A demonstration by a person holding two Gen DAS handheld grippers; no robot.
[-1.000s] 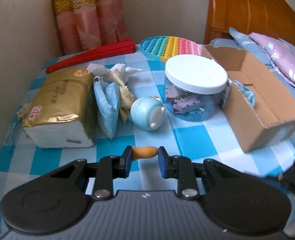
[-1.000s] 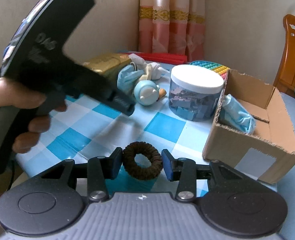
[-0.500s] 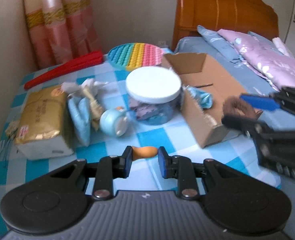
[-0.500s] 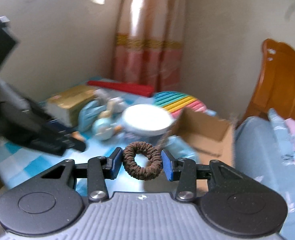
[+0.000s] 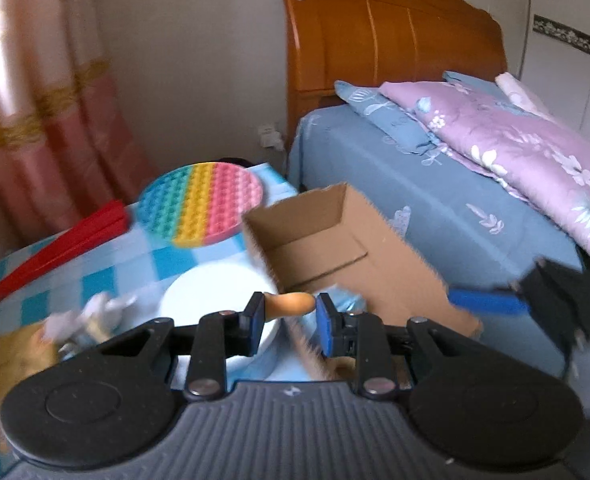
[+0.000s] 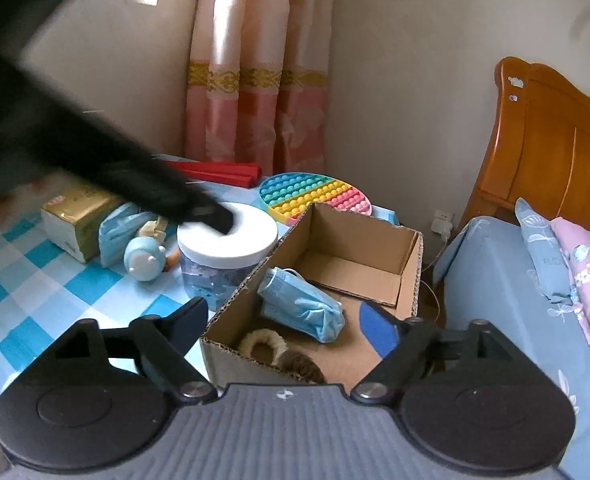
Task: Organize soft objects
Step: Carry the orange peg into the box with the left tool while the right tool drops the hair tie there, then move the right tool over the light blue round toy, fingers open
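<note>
The left tongs (image 5: 287, 315) clench a small orange rubbery piece (image 5: 291, 304) above the white-lidded clear jar (image 6: 227, 236). The right tongs (image 6: 283, 322) have just been opening and stand released, nothing between them, over the open brown cardboard box (image 6: 409, 264) at the checked worktop's (image 6: 55, 280) edge beside the bed. Inside the box lie a dark brown hair scrunchie (image 6: 301, 366), a beige scrunchie (image 6: 261, 340) and a blue face mask (image 6: 301, 304).
</note>
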